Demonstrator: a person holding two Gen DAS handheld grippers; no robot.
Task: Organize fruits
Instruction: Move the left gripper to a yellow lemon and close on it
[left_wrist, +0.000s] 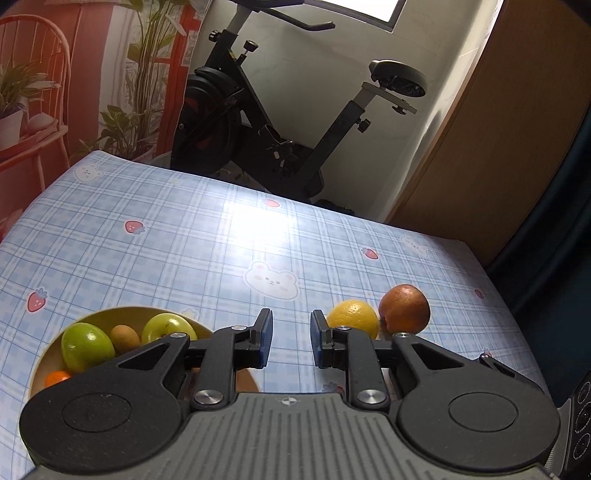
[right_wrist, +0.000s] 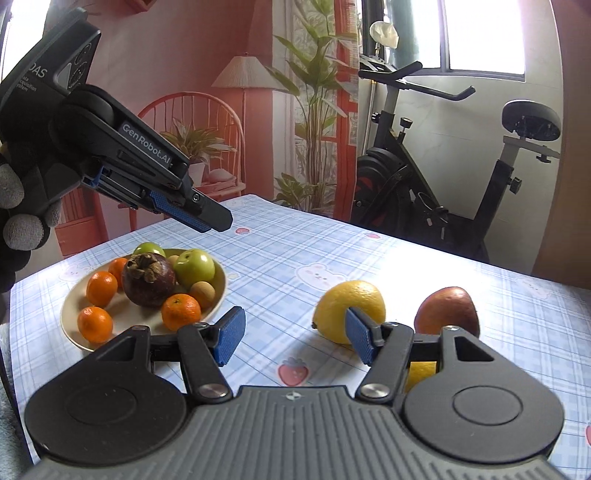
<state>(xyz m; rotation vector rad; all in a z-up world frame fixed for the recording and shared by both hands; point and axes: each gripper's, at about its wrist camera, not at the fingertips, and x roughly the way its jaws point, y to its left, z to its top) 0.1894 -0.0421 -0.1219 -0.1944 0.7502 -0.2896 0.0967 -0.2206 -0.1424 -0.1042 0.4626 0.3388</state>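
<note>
A beige bowl (right_wrist: 68, 326) at the left of the table holds a dark mangosteen (right_wrist: 147, 278), green apples (right_wrist: 194, 267), several tangerines (right_wrist: 181, 310) and a longan (right_wrist: 203, 291). A yellow lemon (right_wrist: 343, 295) and a red-brown fruit (right_wrist: 447, 310) lie loose on the cloth to its right. My right gripper (right_wrist: 293, 314) is open and empty, low over the cloth, with the lemon just beyond its right finger. My left gripper (right_wrist: 218, 225) hangs above the bowl. In its own view the left gripper (left_wrist: 291, 325) shows a narrow gap with nothing in it, bowl (left_wrist: 122, 310) at left, lemon (left_wrist: 352, 314) at right.
A blue checked tablecloth (left_wrist: 184, 240) covers the table, whose far edge drops off toward an exercise bike (left_wrist: 266, 122). A gloved hand (right_wrist: 22, 221) holds the left gripper. Another yellow fruit (right_wrist: 421, 373) peeks out under my right finger. A wooden cabinet (left_wrist: 498, 147) stands at the right.
</note>
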